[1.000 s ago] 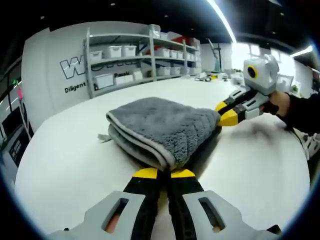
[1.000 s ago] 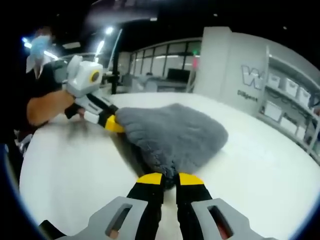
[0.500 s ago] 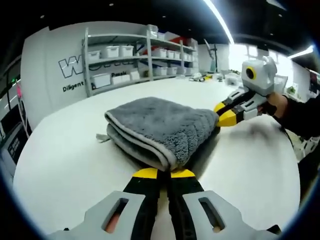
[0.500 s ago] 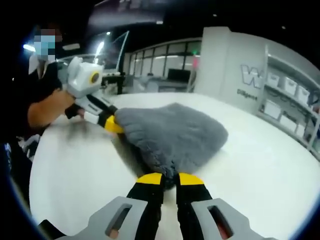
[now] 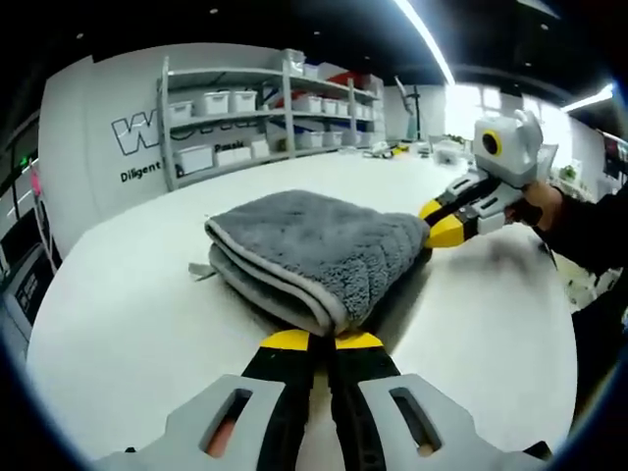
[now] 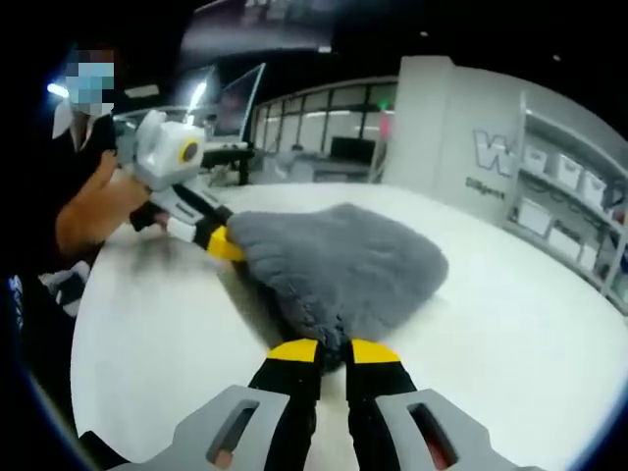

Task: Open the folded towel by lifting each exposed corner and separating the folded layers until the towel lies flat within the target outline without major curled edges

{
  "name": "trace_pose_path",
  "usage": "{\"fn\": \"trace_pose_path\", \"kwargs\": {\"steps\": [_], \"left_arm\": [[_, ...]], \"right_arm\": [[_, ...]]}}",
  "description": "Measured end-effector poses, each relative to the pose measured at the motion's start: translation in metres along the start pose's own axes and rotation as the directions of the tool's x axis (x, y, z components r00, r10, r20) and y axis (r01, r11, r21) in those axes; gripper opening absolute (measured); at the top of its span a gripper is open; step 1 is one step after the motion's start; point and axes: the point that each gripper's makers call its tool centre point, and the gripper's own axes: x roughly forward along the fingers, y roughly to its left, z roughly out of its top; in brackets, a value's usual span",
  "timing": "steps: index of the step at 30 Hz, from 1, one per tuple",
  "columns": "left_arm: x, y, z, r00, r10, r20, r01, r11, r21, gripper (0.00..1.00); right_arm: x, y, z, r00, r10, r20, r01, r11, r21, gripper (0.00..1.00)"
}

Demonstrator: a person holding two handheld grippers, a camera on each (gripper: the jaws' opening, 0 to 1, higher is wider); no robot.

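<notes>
A thick grey plush towel, folded into several layers with a paler bound hem along its near edge, is seen lying on the round white table, roughly at its middle. In the left gripper view, the left gripper, black-armed with yellow tips, is clenched on the near corner of the towel, its 2 jaws drawn together right at the hem. From the right of that view, the right gripper is seen pinched onto the far right corner of the towel, a person's hand wrapped around its grip. In the right gripper view the same hold is confirmed: the right gripper is closed on a towel corner, and the left gripper is clamped on the corner at the left, held by a bare forearm. The towel is raised slightly off the table at both gripped corners, with shadow cast beneath. A small tag is seen poking out at the towel's left side. Grey metal shelving stocked with white bins is lined along the back wall.
</notes>
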Motion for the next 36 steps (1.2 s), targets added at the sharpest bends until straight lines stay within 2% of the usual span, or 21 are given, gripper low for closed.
{"fn": "trace_pose_path", "kwargs": {"steps": [13, 23, 29, 36], "left_arm": [[-0.017, -0.016, -0.007, 1.0, -0.023, 0.007, 0.023, 1.0, 0.012, 0.04], [-0.022, -0.027, -0.009, 1.0, -0.029, 0.003, 0.029, 0.999, 0.034, 0.04], [-0.029, -0.037, -0.011, 1.0, -0.017, -0.006, 0.018, 0.997, 0.073, 0.04], [-0.029, -0.037, -0.011, 1.0, -0.017, 0.0, 0.017, 0.997, 0.071, 0.04]], "right_arm": [[-0.016, 0.02, -0.004, 1.0, -0.01, 0.009, 0.01, 1.0, -0.005, 0.04], [-0.023, 0.025, -0.007, 1.0, -0.007, 0.013, 0.006, 1.0, 0.006, 0.04], [-0.03, 0.031, -0.009, 1.0, -0.004, 0.012, 0.004, 1.0, 0.01, 0.04], [-0.031, 0.03, -0.009, 1.0, -0.007, 0.009, 0.007, 1.0, 0.006, 0.04]]}}
